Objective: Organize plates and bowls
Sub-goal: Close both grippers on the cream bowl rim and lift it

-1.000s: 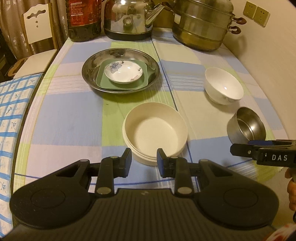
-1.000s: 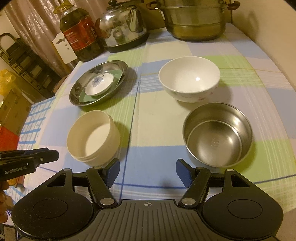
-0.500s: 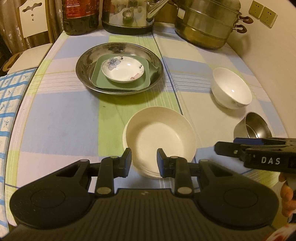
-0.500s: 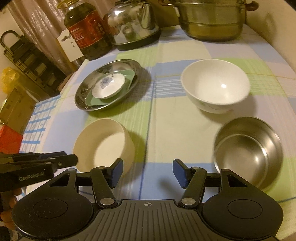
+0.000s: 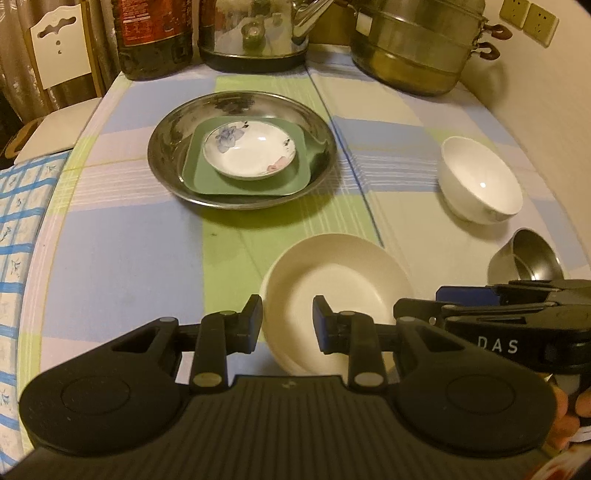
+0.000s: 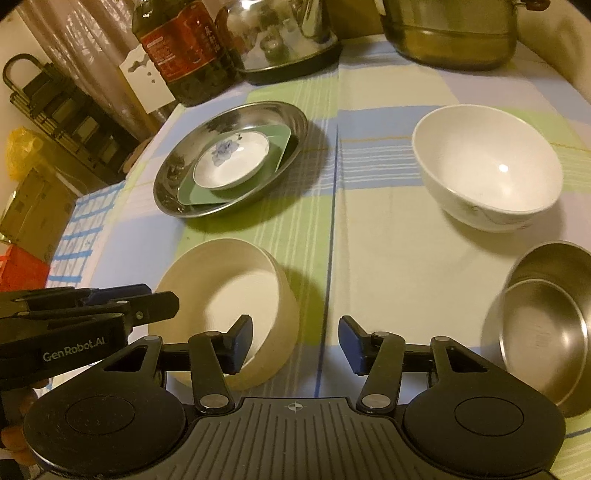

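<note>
Steel dish (image 5: 166,162): upper centre, holding green plate (image 5: 199,177) and flowered saucer (image 5: 255,155).
Cream bowl (image 5: 332,280): plain, lower centre.
Left hand-held gripper (image 5: 287,317): half spread, straddling bowl's near rim.
Right hand-held gripper (image 6: 295,341): closing, left finger inside bowl, nothing pinched.

A tabletop (image 5: 122,258) covered in a checked cloth of pale blue, green and cream. At its far edge stands a shiny steel kettle (image 5: 255,33). Just left of the kettle is a dark oil bottle (image 5: 151,37) with a red label. Right of the kettle sits a large stacked steamer pot (image 5: 417,48). Left of the bottle, beyond the tabletop, is a white chair (image 5: 59,66). Two wall sockets (image 5: 528,18) are on the wall right of the steamer pot.
</note>
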Motion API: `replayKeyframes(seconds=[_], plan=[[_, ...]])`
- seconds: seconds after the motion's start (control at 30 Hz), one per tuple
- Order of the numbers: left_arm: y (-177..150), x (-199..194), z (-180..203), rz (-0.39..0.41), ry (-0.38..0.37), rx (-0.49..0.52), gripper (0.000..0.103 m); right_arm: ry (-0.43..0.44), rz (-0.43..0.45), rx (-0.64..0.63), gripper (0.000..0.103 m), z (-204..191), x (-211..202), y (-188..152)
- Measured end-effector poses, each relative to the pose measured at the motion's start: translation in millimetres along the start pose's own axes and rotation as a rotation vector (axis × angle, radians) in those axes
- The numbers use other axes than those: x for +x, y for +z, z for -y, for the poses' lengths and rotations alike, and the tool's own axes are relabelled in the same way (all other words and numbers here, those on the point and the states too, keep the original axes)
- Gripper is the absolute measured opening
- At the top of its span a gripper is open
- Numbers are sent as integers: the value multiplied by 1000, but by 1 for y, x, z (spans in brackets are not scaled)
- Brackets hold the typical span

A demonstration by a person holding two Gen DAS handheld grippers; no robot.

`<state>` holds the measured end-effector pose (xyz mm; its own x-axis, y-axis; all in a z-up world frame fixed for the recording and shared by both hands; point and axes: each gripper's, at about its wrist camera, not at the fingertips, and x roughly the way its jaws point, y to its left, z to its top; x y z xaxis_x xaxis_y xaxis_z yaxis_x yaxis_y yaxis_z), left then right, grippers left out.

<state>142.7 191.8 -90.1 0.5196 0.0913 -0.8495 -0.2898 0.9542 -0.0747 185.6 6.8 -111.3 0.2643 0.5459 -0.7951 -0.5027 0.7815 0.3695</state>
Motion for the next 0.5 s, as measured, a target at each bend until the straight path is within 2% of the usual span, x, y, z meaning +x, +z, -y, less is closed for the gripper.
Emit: replayKeyframes(seconds=[0.13,0.27,0.37,0.43,0.5], plan=[[-3,9,-6,-35,9,-8,26,6,-9,-5,48,-1,6,0],[-5,14,-7,-53,1,-8,26,19,-22,-7,38,-1,11,-1],[-6,16,-5,-54,6,1,16,37,-23,-9,29,-1,11,-2],[-6,16,-4,-51,12,11,13,50,-19,-16,20,-2,11,-2],[-6,15,-3,-47,8,18,12,40,-16,-26,19,-3,10,-2]])
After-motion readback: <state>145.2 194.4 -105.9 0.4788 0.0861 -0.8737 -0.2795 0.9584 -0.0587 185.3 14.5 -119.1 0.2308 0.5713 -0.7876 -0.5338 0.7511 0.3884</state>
